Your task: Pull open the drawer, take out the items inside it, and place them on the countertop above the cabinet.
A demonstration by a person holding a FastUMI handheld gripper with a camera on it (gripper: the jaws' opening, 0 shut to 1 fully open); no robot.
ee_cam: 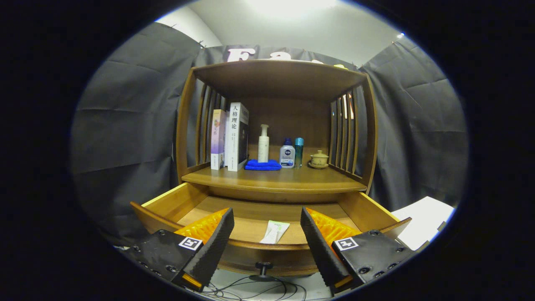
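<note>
On the far shelf I saw two books [229, 138] standing upright at the left, a white pump bottle [263, 143] on a folded blue cloth [263, 165], then a small white bottle [287, 154], a teal bottle [299, 151] and a lidded cup [319, 159] at the right. Cables [250, 288] lay on the floor nearby.

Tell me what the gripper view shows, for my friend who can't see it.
The hand-held gripper hangs open before a pulled-out wooden drawer, where a white tube lies between its fingers. On the countertop above stand books, bottles, a blue cloth and a small teacup.
</note>
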